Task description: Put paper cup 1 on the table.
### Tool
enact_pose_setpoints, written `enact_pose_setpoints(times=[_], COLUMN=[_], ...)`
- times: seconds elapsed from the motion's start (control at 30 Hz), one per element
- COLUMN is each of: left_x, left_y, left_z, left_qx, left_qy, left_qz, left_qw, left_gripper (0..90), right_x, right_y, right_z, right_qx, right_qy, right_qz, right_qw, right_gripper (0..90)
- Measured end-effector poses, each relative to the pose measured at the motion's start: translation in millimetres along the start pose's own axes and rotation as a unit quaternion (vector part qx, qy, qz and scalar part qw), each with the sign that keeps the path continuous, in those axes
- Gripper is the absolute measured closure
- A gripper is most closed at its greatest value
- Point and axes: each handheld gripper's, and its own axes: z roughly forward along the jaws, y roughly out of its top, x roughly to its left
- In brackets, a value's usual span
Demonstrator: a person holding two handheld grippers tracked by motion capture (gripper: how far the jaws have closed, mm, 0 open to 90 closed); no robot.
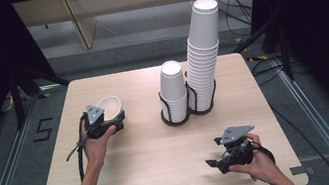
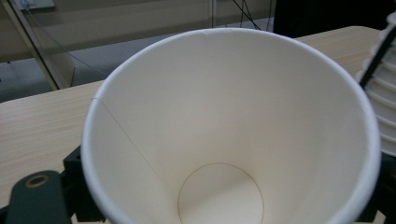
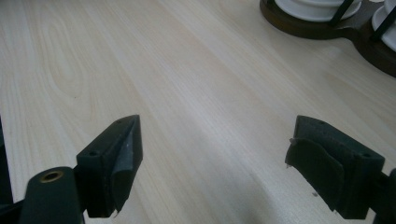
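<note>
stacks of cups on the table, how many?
2. Short stack in the front-left ring of the black holder, tall stack in the ring behind and right of it. One loose cup sits in the left claw.

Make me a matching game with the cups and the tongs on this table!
Things:
1. paper cup
2. tall cup stack
3. short cup stack
4. right tongs

States:
A. open, holding nothing
B. in the black holder's left ring
C. held by the left tongs, mouth showing
D. in the black holder's right ring, rising highest

Pairs: 1-C, 2-D, 3-B, 4-A
</note>
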Motion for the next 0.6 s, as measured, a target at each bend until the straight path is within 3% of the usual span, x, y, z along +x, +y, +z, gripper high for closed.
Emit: enact_pose_setpoints(times=[0.13, 0.23, 0.3, 0.4, 0.43, 0.47, 0.6], left_x=[5.3, 9.7, 13.9, 20.9, 21.8, 23.5, 25.6], left_y=[3.4, 5.3, 6.8, 8.2, 8.2, 8.2, 5.5], left_z=[12.3, 21.9, 28.7, 35.6, 36.6, 39.3, 46.6], left_qx=[-0.002, 0.002, 0.006, 0.008, 0.008, 0.009, 0.012], left_qy=[0.006, 0.016, 0.028, 0.032, 0.034, 0.035, 0.040], left_qz=[-0.004, 0.002, 0.011, -0.007, -0.007, -0.011, -0.024], left_qw=[1.0000, 0.9999, 0.9995, 0.9994, 0.9994, 0.9993, 0.9989], left_gripper=[12.7, 12.7, 12.6, 12.6, 12.6, 12.5, 12.4], right_x=[0.5, 1.6, 1.3, 1.1, -0.2, 0.6, 0.6], right_y=[-0.7, -0.4, -0.6, -0.5, -0.2, -0.4, -0.1], right_z=[1.8, 1.8, 2.2, 2.2, 2.8, 2.8, 3.3], right_qx=[0.004, 0.010, 0.005, 0.004, 0.001, 0.004, 0.002], right_qy=[0.001, 0.004, 0.004, 0.004, 0.004, 0.005, 0.009], right_qz=[0.001, 0.010, 0.003, 0.003, -0.008, 0.001, -0.002], right_qw=[1.0000, 0.9999, 1.0000, 1.0000, 1.0000, 1.0000, 1.0000], right_gripper=[18.2, 18.2, 18.3, 18.5, 18.4, 18.5, 18.5])
